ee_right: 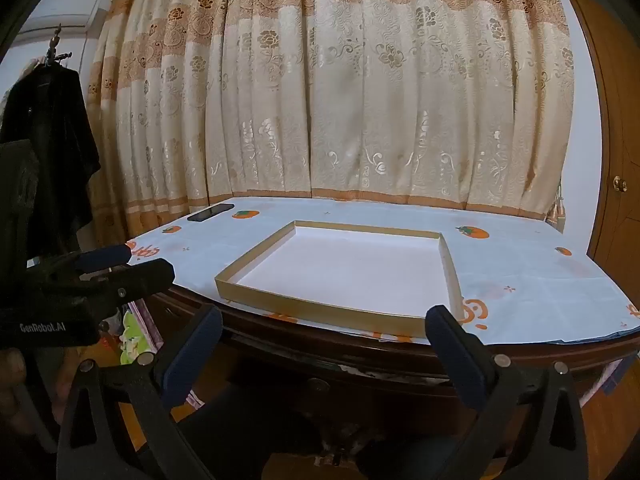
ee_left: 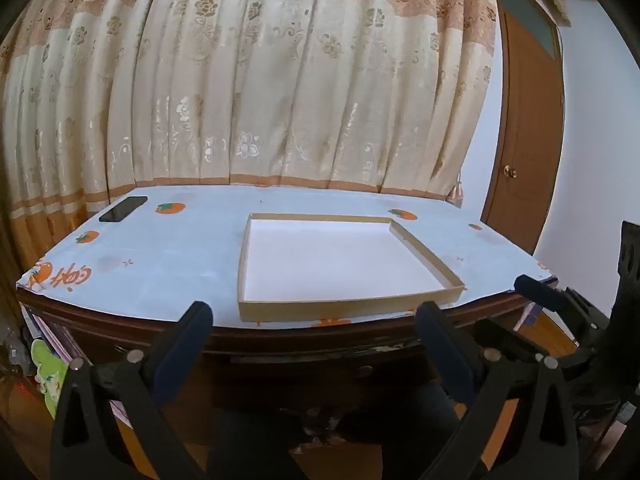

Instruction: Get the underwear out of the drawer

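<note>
Both grippers are held in front of the worktop (ee_left: 168,248), short of its near edge, and nothing has yet been touched. The left gripper (ee_left: 316,320) is seen with its jaws spread wide and nothing between them; the same holds for the right gripper (ee_right: 324,324), whose jaws are likewise wide apart and empty. The drawer (ee_left: 360,364) is judged to be the dark wooden front just under the worktop's edge, with a small round knob (ee_left: 365,369) at its middle; it is closed, so the underwear cannot be seen and is presumed to lie inside. On the patterned cloth a shallow empty box lid (ee_left: 424,256) is set near the front edge, and a black phone (ee_left: 123,209) lies at the far left corner, well apart from it. The step in hand is taken to be the approach, before the drawer is opened. For the next move, one gripper would need to be lowered below the worktop's edge and brought to the knob, its jaws closed around it, and the drawer pulled straight out. The knob is small and dimly lit, so a careful line-up would be called for.
</note>
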`<state>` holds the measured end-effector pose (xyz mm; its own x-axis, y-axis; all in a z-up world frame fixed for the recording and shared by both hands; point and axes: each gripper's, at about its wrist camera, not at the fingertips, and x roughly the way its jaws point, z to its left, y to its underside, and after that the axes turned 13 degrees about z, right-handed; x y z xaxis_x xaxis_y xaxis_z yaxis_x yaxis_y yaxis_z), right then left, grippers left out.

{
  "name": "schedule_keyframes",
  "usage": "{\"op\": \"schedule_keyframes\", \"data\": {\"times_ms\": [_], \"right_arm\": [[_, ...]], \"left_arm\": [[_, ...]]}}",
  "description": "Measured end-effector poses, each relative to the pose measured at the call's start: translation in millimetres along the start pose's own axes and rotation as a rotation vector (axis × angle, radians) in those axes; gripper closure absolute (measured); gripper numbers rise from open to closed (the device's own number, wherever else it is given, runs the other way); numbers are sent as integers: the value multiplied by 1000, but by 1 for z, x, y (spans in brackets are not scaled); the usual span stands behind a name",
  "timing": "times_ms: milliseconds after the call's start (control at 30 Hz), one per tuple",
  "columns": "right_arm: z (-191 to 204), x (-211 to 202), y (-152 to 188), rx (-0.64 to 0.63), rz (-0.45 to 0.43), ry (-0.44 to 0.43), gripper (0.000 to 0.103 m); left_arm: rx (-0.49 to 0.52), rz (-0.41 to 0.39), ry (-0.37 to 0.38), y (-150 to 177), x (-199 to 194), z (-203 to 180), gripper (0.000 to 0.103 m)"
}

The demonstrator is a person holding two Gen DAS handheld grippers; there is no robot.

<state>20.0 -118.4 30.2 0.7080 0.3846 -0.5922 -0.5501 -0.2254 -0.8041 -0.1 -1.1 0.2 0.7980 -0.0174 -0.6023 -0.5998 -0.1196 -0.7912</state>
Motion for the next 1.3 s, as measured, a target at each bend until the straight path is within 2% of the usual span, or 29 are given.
{"op": "schedule_keyframes", "data": {"times_ms": [533, 1300], "right_arm": [[1, 3, -1, 0, -5, 12, 0], [3, -7, -4, -13, -29, 41, 0]], "left_arm": [[-7, -6, 0, 6, 4, 1, 0], [-2, -11, 0, -1, 1, 1, 0]]}}
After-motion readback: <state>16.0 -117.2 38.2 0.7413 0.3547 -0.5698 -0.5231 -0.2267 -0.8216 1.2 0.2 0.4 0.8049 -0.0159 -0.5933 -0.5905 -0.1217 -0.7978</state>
